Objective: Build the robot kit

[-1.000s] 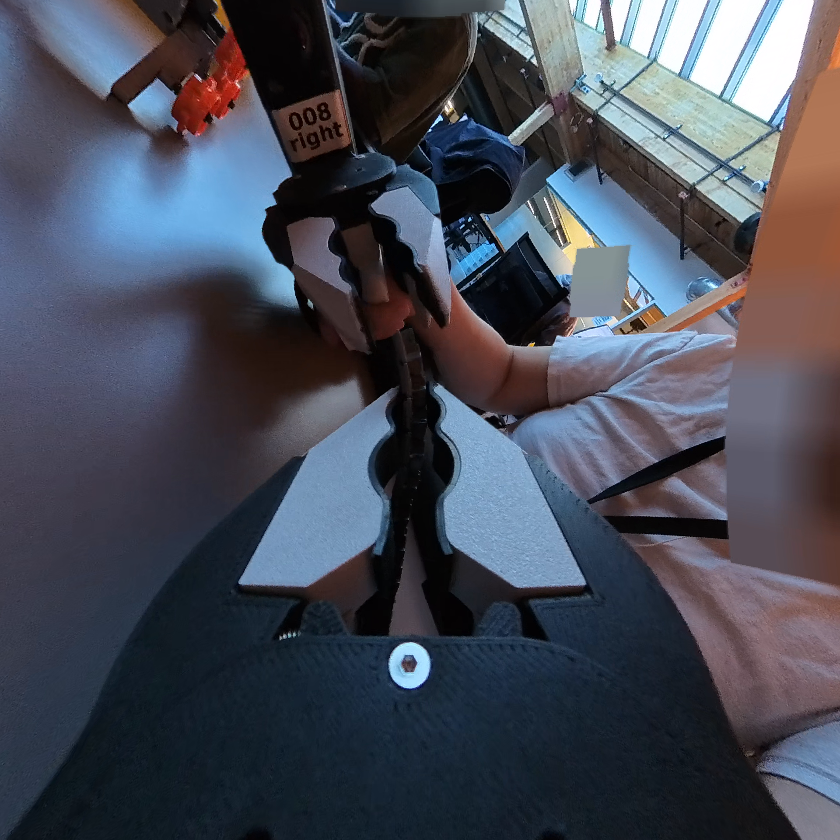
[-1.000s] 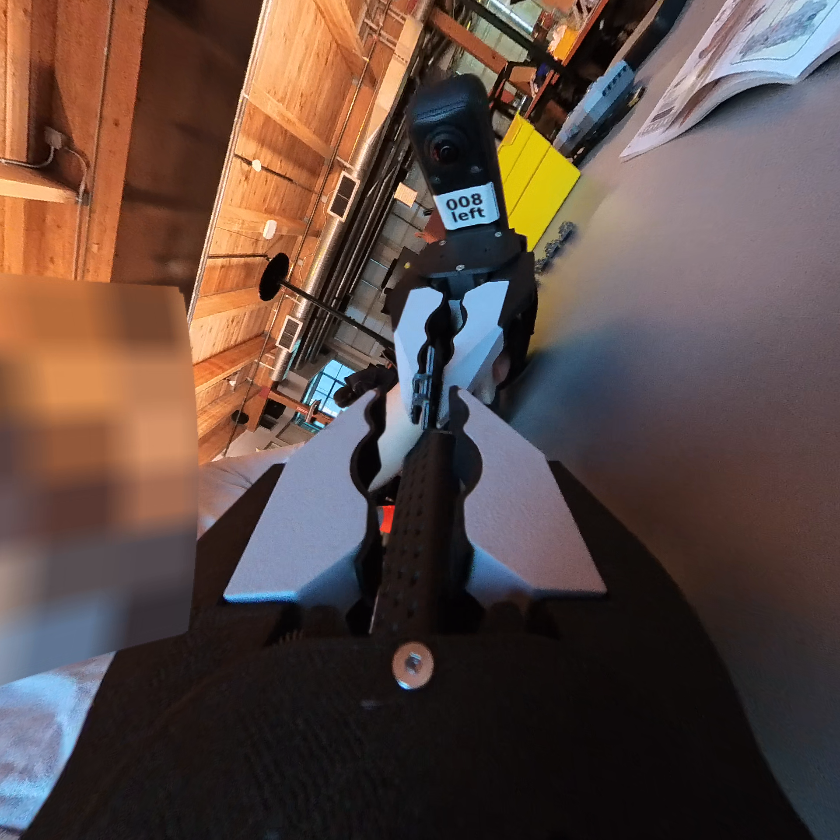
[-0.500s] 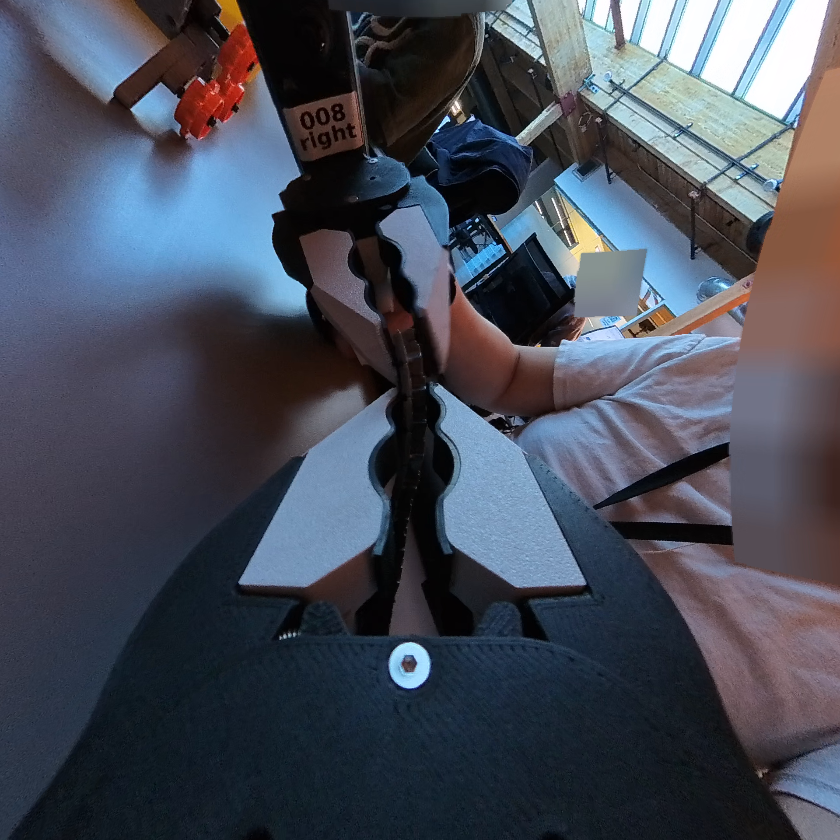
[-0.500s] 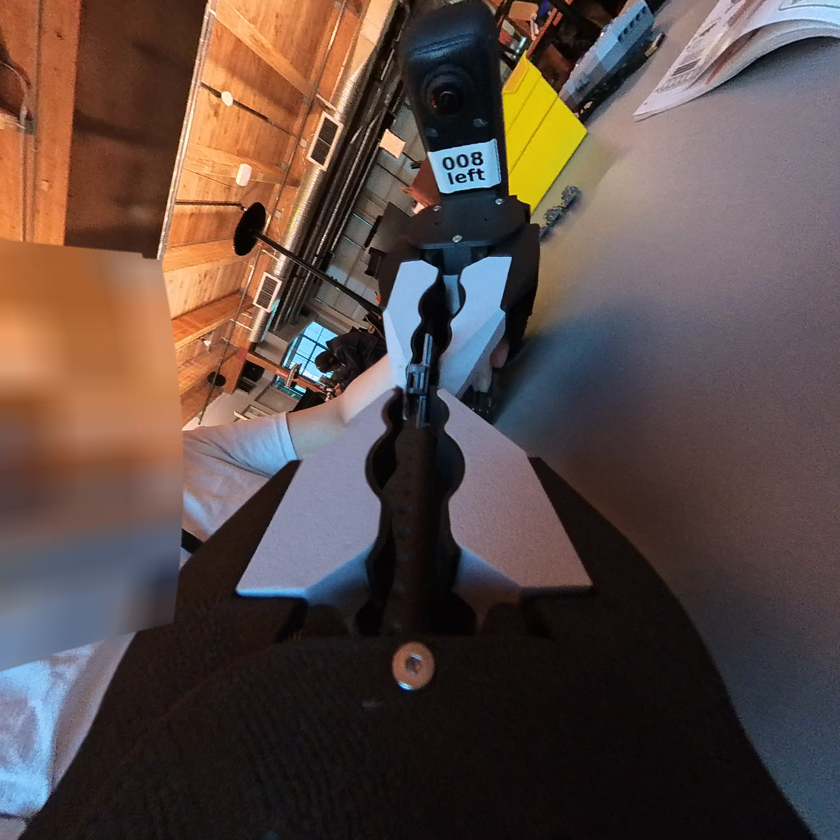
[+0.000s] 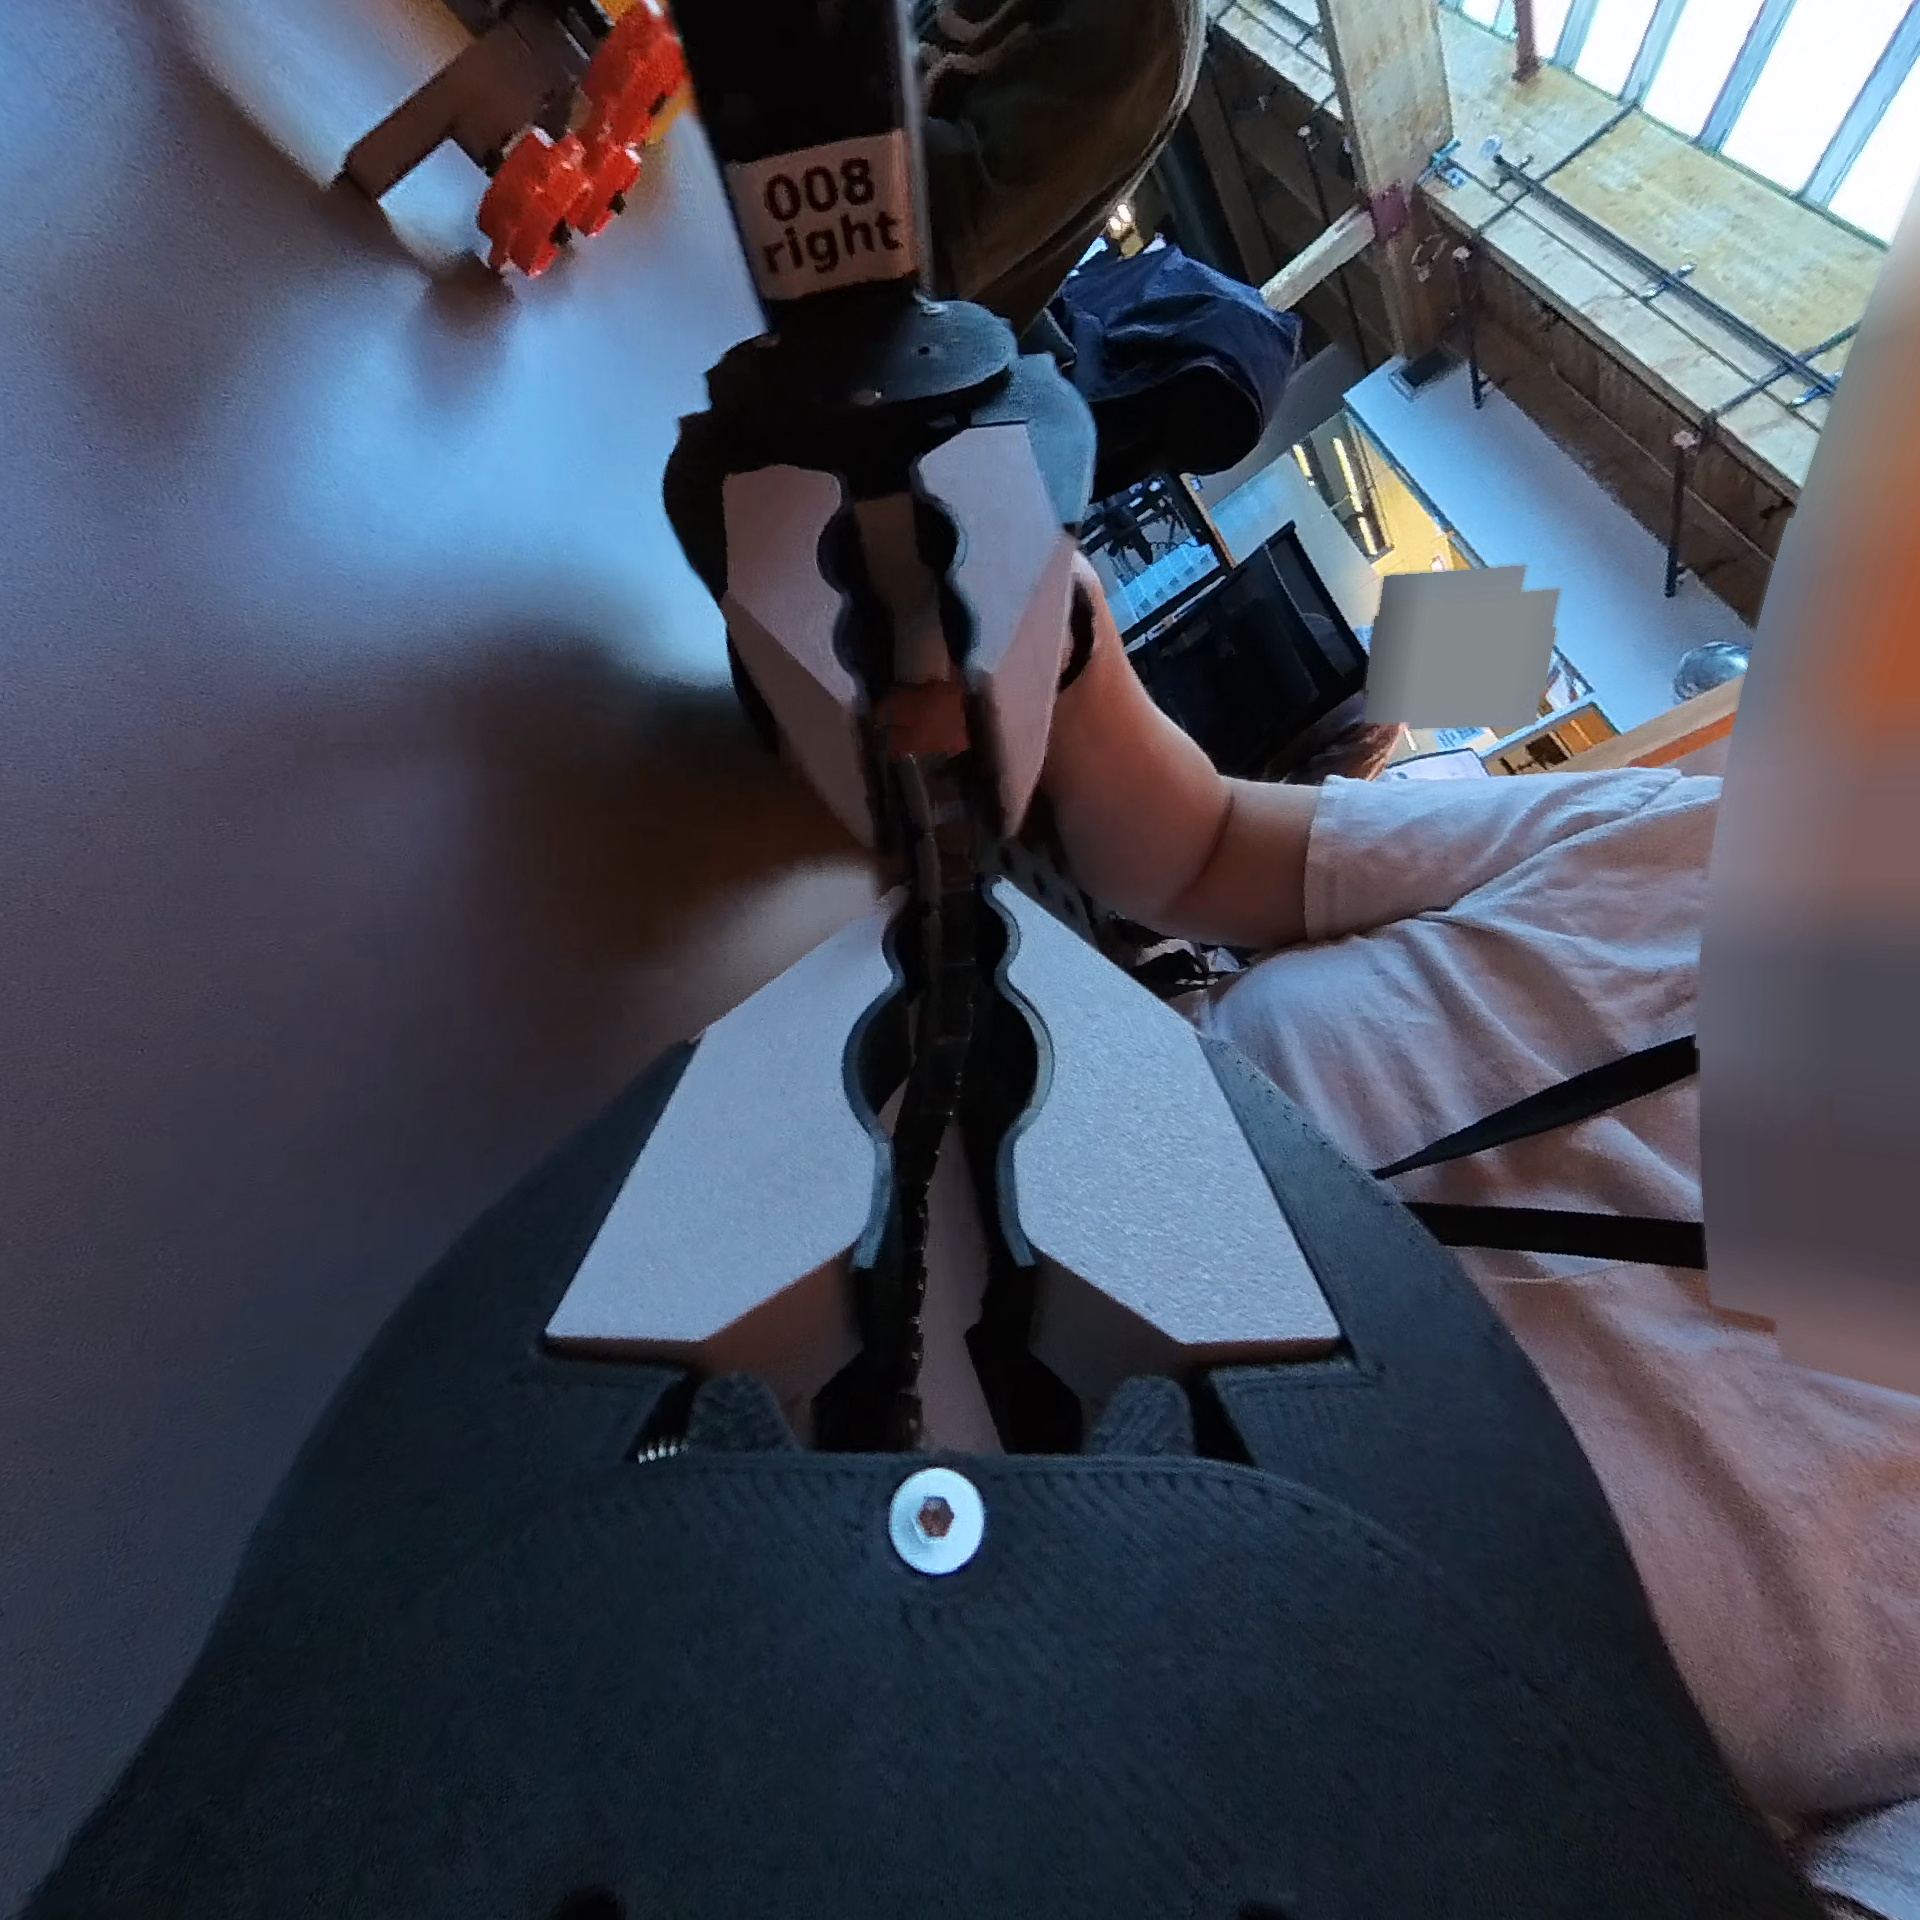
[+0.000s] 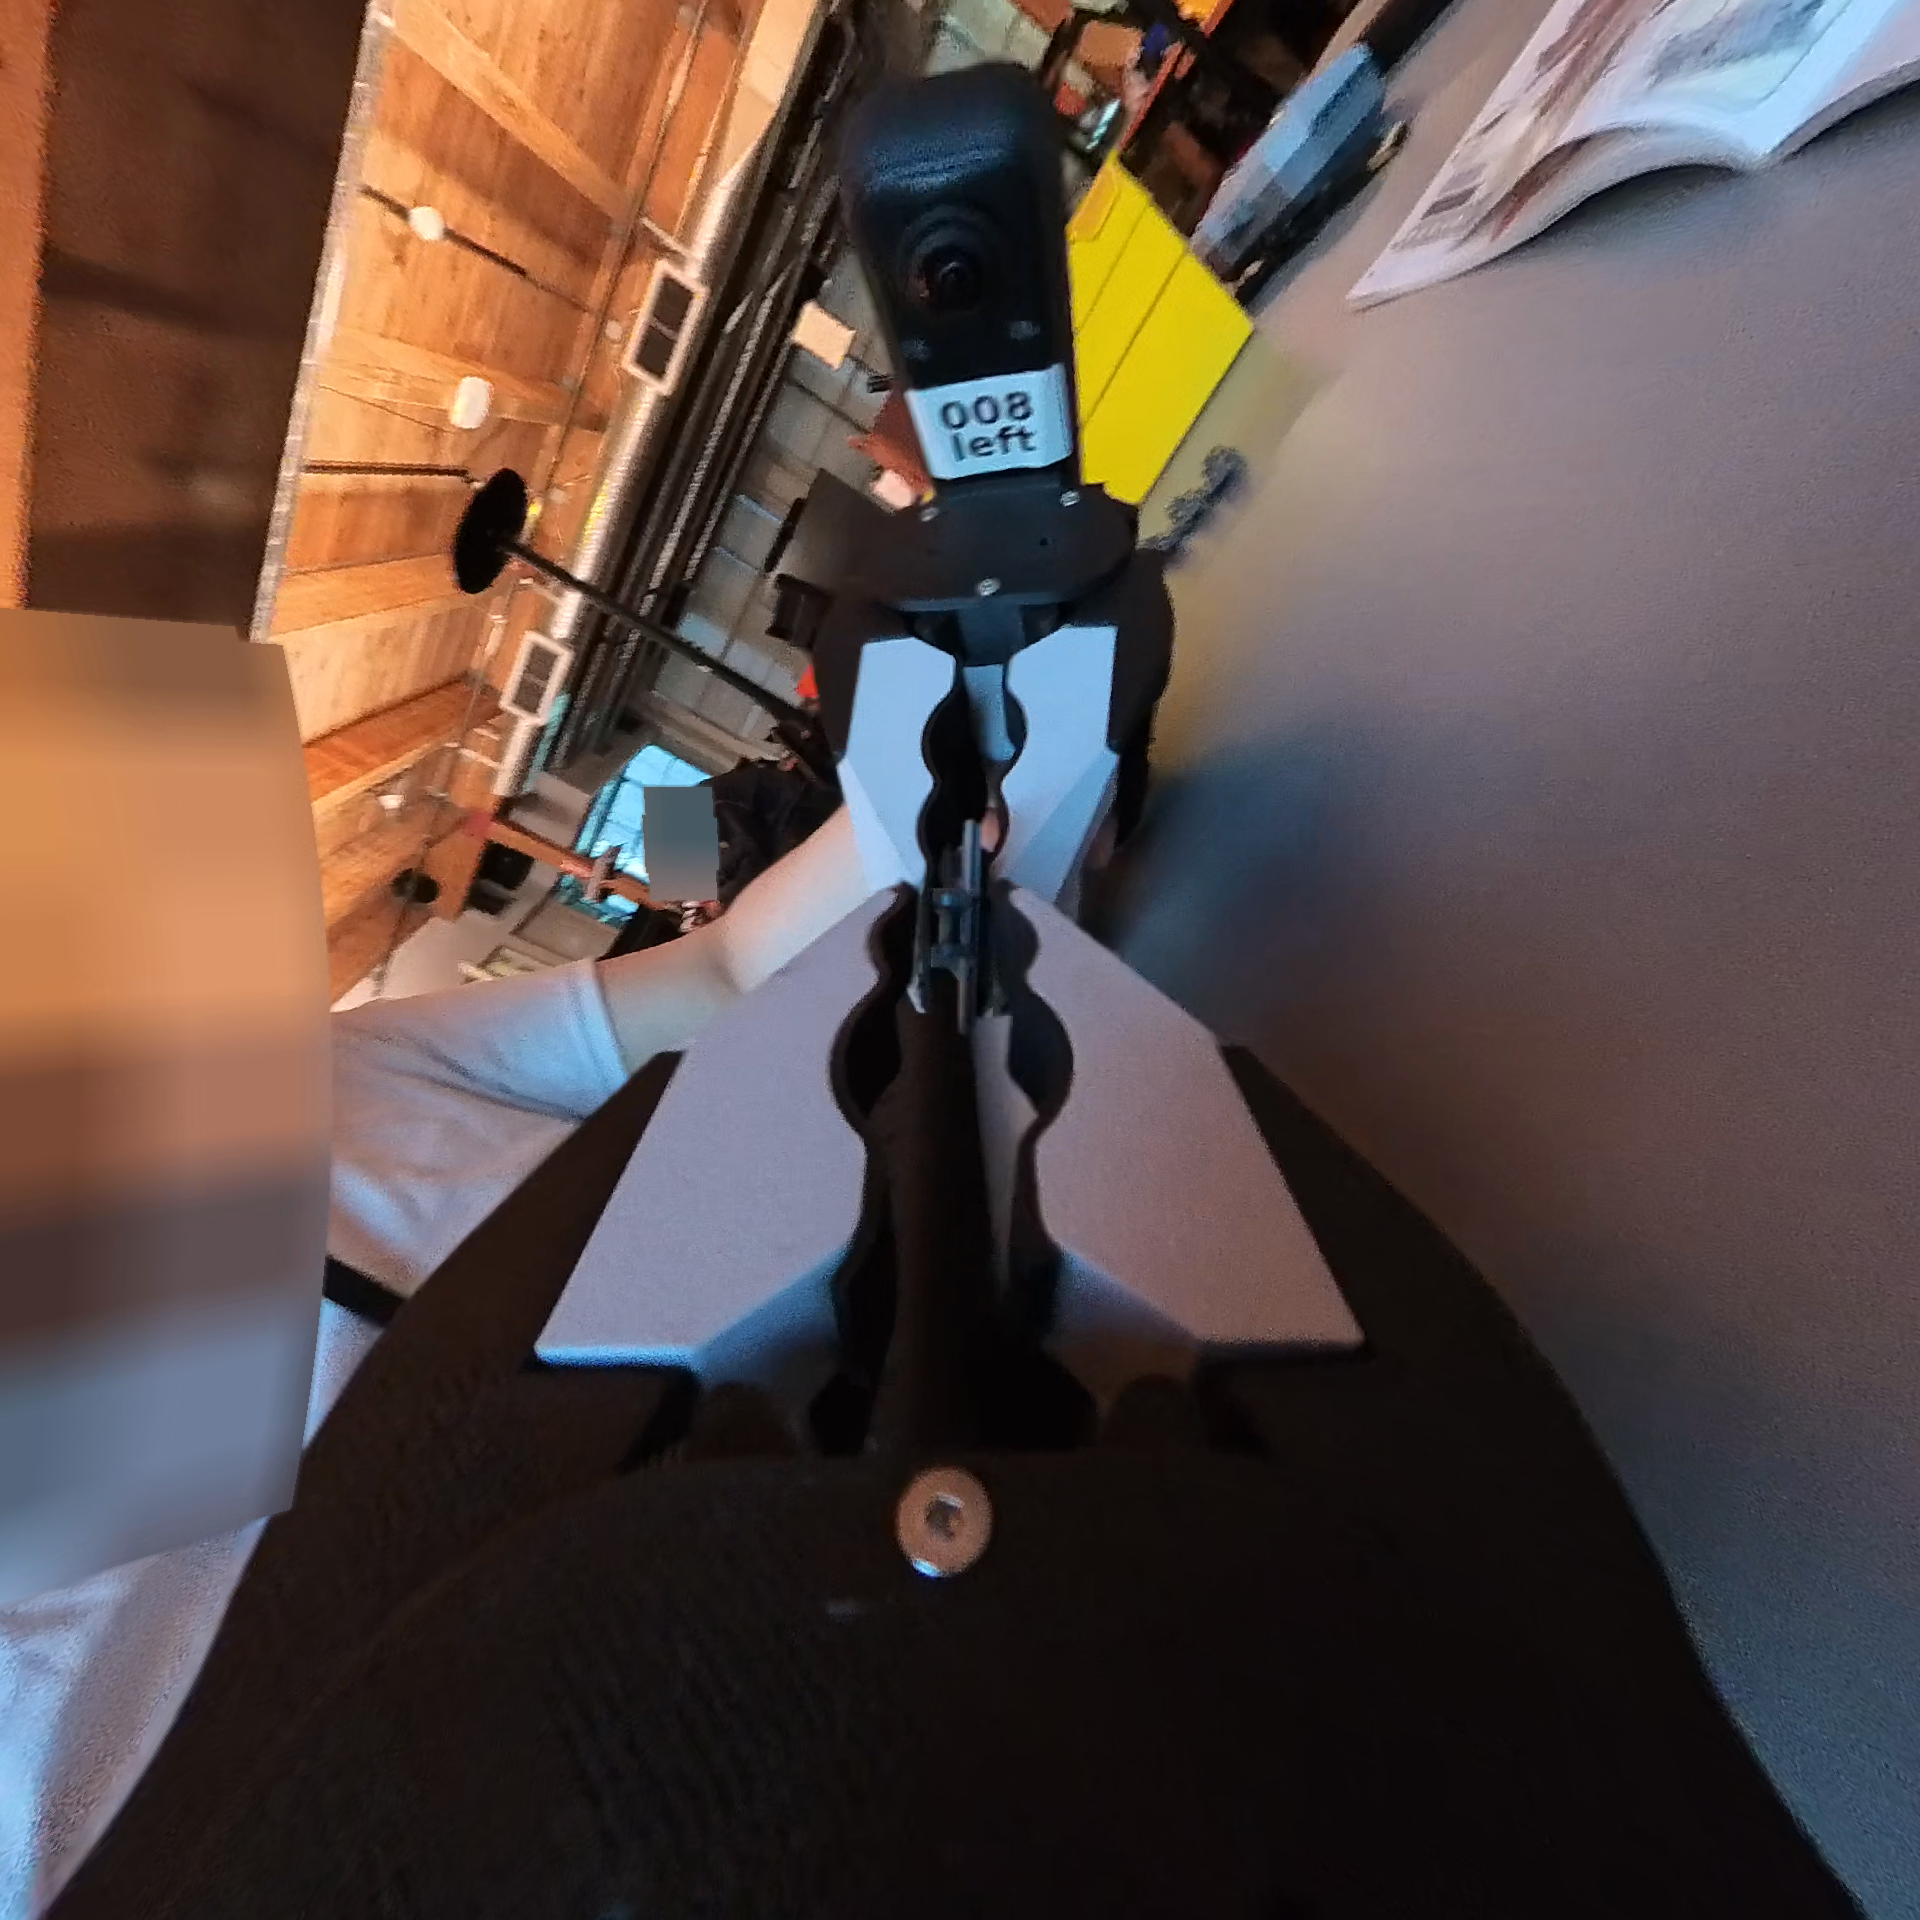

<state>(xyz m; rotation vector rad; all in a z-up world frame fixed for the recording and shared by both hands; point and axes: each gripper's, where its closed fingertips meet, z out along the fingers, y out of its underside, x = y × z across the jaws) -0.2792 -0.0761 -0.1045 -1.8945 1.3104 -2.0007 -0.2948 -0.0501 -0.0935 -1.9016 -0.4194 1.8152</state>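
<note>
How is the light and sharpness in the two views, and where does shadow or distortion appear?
Left wrist view: daylight from the windows; the left claw is sharp, the grey table soft with a dark shadow beneath the right claw. Right wrist view: warm, softer; a broad shadow on the table, the open booklet blurred, the wooden beams tilted by wide-angle distortion.
</note>
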